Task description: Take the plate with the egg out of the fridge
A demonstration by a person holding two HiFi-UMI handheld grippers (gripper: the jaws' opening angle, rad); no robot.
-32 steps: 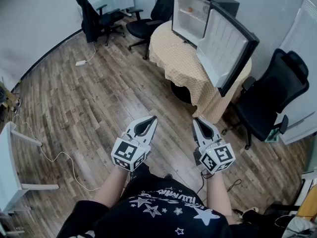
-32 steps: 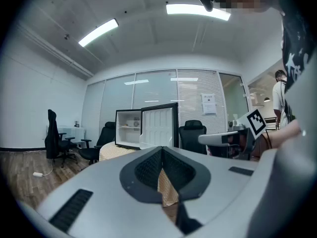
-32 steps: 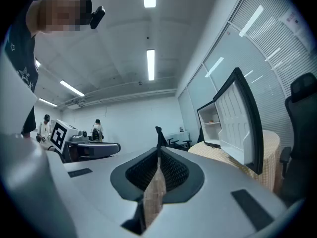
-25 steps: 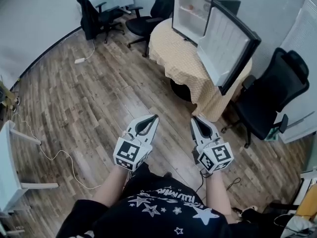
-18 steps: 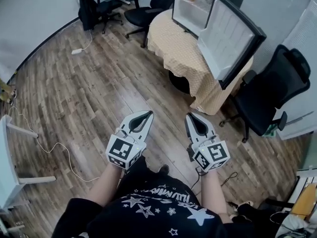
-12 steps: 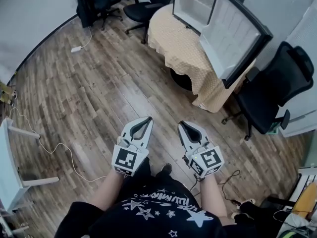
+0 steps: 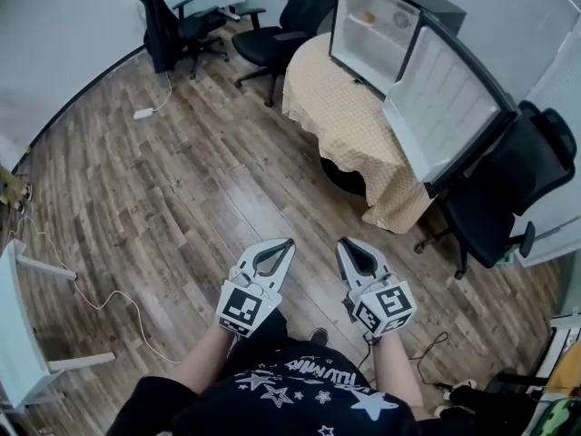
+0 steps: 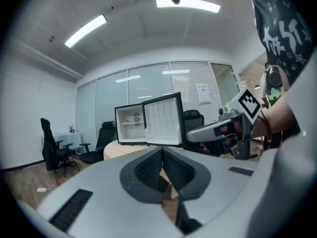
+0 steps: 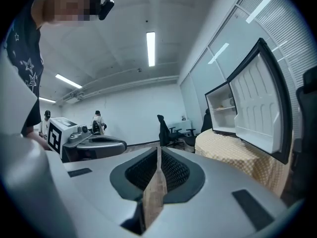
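Wood-plank flooring fills the near ground beneath the person, whose two forearms reach forward side by side. Over it hover the left gripper and the right gripper, close together and both pointing toward the table. In each gripper's own view the jaws are pressed together at the tips with nothing between them. Beyond them stands a round table under a yellow patterned cloth that hangs most of the way to the floor. On the table's far part sits a small fridge, its door swung wide open to the right and its white interior showing. A small orange spot rests on the upper shelf inside, possibly the egg on its plate, though it is too small to be sure. One black office chair stands just right of the table, and another stands behind it near the wall.
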